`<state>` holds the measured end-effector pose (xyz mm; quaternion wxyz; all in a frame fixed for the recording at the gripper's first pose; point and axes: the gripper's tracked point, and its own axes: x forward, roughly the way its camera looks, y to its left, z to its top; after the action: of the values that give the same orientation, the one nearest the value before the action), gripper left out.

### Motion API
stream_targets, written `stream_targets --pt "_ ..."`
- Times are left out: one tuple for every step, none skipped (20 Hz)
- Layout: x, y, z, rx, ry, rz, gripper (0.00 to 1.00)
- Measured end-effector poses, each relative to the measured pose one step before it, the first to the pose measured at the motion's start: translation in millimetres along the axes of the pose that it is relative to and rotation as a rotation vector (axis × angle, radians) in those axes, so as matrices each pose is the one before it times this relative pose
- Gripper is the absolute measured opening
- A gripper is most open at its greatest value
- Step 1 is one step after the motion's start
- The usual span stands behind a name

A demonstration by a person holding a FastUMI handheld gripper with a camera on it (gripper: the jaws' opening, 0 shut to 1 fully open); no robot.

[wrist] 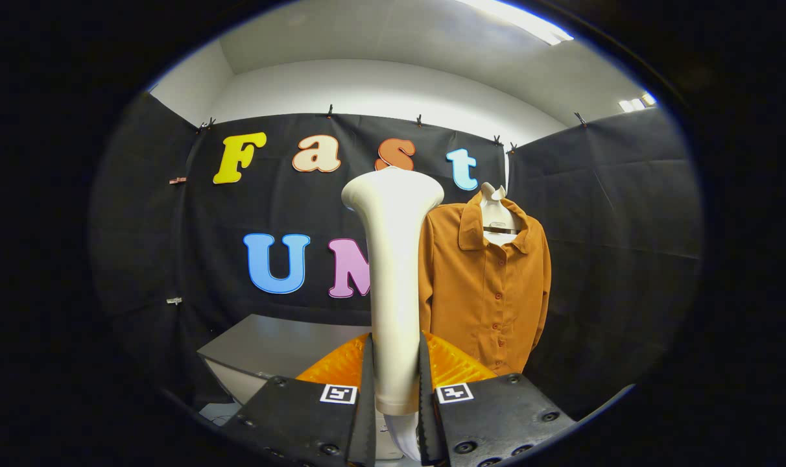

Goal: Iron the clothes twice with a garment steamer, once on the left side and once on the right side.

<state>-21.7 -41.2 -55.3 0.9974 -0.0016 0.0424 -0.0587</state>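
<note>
Beyond the fingers, to the right, a rust-orange button-front shirt (487, 285) is hung on a white hanger. A cream, flared-head plastic garment steamer (393, 279) is held upright, clamped between both fingers of the gripper (396, 389).

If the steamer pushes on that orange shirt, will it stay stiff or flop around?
Probably flop: the orange shirt hangs loose from a hanger, so it would likely swing back. The cloth looks thin and soft. The tongs are shut on the steamer.
</note>
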Motion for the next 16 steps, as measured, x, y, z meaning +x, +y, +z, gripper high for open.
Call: stream_targets --pt "-0.37 0.86 0.90 -0.00074 -0.00188 0.00197 0.30" --pt "-0.96 1.17 0.96 -0.00158 -0.00066 0.00240 0.30" --pt "-0.12 0.82 1.28 -0.00083 -0.00160 0.00182 0.30" --pt "-1.35 0.87 0.68 -0.00230 -0.00222 0.00066 0.30" --pt "-0.33 0.26 0.71 -0.00151 -0.00028 0.00047 0.30" --pt "-0.70 1.06 -0.23 0.00034 0.00009 0.00167 0.30" --pt "0.06 0.41 0.11 -0.00122 0.00002 0.00277 0.30" --pt "-0.94 0.81 0.58 -0.00300 0.00016 0.00071 0.30" --pt "-0.21 0.08 0.40 -0.00488 0.00101 0.00085 0.30" --pt "0.13 1.47 0.60 0.00061 -0.00075 0.00231 0.30" --pt "-0.29 1.00 0.71 0.00154 -0.00073 0.00250 0.30" --pt "-0.74 1.16 0.53 0.00043 -0.00093 0.00168 0.30" --pt "-0.53 0.17 0.74 0.00073 -0.00153 0.00051 0.30" --pt "-0.14 0.57 0.58 0.00027 -0.00088 0.00186 0.30" --pt "-0.04 0.46 -0.01 0.00009 0.00013 0.00131 0.30" --pt "0.47 -0.27 0.32 0.00059 -0.00098 0.00071 0.30"
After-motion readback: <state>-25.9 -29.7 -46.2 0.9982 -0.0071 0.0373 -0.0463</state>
